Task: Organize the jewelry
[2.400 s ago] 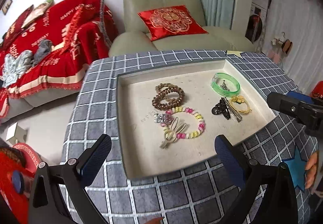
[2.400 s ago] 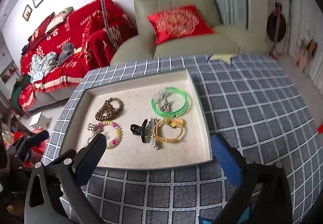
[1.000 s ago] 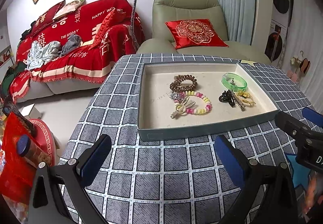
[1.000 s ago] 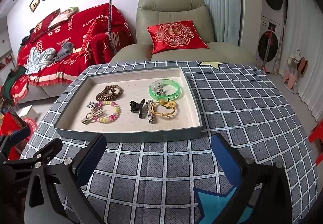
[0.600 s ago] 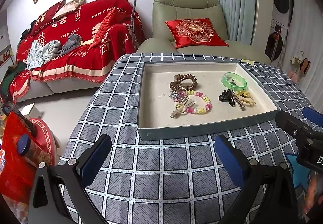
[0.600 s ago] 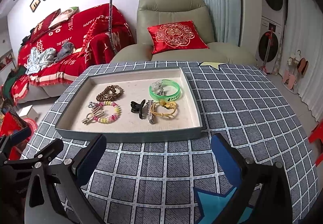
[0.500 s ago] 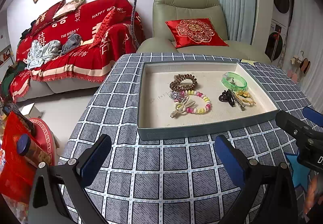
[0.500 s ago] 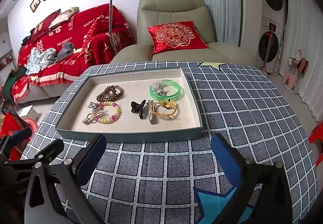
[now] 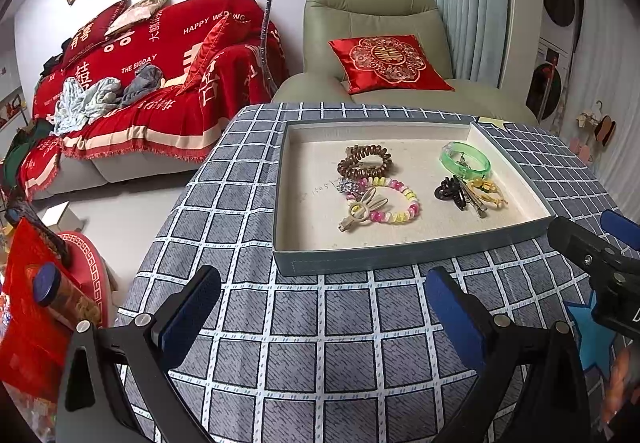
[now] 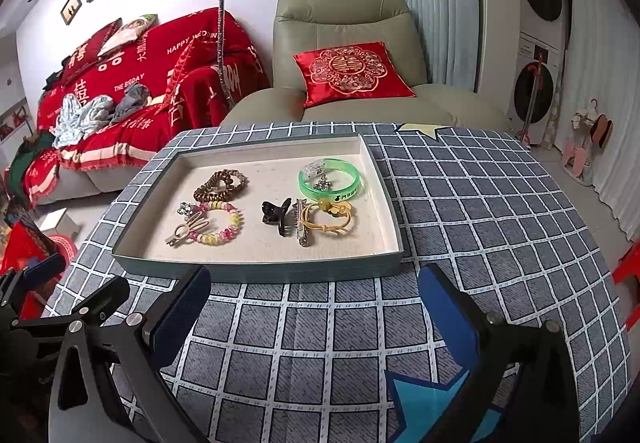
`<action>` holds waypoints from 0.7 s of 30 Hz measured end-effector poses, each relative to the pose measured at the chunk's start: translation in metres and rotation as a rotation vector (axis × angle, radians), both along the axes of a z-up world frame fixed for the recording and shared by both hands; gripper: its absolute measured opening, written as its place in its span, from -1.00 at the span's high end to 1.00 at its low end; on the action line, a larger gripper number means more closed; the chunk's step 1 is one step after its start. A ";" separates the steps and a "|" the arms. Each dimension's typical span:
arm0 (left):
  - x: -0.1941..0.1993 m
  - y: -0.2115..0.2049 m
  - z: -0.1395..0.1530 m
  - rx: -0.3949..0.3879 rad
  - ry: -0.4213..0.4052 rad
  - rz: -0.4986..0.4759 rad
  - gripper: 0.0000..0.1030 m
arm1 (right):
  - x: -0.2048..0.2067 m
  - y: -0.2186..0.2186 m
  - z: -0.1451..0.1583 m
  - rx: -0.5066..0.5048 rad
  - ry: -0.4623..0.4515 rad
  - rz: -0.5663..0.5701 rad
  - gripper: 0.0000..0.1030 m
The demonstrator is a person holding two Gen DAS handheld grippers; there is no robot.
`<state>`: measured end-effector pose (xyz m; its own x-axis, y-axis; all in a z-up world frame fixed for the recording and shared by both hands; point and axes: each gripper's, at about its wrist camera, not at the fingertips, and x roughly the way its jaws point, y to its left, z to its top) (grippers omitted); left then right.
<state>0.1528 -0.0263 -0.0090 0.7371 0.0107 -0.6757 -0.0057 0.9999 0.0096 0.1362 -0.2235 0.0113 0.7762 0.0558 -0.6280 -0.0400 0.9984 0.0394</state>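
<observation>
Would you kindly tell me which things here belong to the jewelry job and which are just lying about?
Belongs to the job:
tray
green bangle
beaded bracelet
brown coil tie
black claw clip
yellow hair tie

Just lying about:
red cushion
armchair
red sofa throw

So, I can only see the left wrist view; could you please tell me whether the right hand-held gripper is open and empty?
Observer: Yes. In the right wrist view the right hand-held gripper is open, with nothing between its fingers, and it sits short of the tray.
Operator: Thank you. Does the green bangle carry any marking?
Observer: Yes. The green bangle has dark print on its near side.
</observation>
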 end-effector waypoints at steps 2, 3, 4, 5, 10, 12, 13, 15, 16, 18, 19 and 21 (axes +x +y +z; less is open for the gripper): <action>0.000 0.000 0.000 0.001 0.000 0.000 -1.00 | 0.000 0.000 0.000 -0.001 0.000 0.001 -1.00; 0.000 0.000 0.000 0.001 0.000 -0.001 -1.00 | 0.000 0.001 0.001 -0.001 -0.001 0.002 -1.00; 0.000 0.000 0.000 0.001 0.000 -0.001 -1.00 | 0.000 0.001 0.001 -0.001 -0.001 0.002 -1.00; 0.000 0.000 0.000 0.001 0.000 0.000 -1.00 | 0.000 0.001 0.001 -0.001 0.000 0.002 -0.99; 0.000 0.001 0.000 0.000 -0.001 0.000 -1.00 | 0.000 0.001 0.001 0.000 0.000 0.002 -0.99; 0.000 0.001 0.000 -0.001 -0.001 0.000 -1.00 | 0.000 0.001 0.001 -0.001 -0.001 0.002 -0.99; 0.000 0.001 0.000 0.001 0.000 0.001 -1.00 | 0.000 0.001 0.001 -0.001 -0.001 0.003 -0.99; 0.000 0.001 0.000 -0.001 0.002 0.000 -1.00 | 0.000 0.002 0.001 -0.001 -0.003 0.004 -0.99; 0.000 0.001 0.000 -0.003 0.003 -0.001 -1.00 | 0.000 0.003 0.002 -0.001 -0.003 0.004 -0.99; 0.000 0.002 0.000 -0.004 0.006 0.000 -1.00 | 0.000 0.003 0.002 -0.001 -0.003 0.005 -1.00; 0.000 0.002 0.000 -0.004 0.005 0.001 -1.00 | 0.000 0.003 0.002 -0.002 -0.003 0.004 -1.00; 0.000 0.002 0.000 -0.005 0.006 0.001 -1.00 | 0.000 0.003 0.002 -0.001 -0.003 0.005 -1.00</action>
<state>0.1532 -0.0242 -0.0093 0.7333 0.0081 -0.6799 -0.0065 1.0000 0.0049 0.1360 -0.2209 0.0133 0.7776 0.0586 -0.6260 -0.0446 0.9983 0.0380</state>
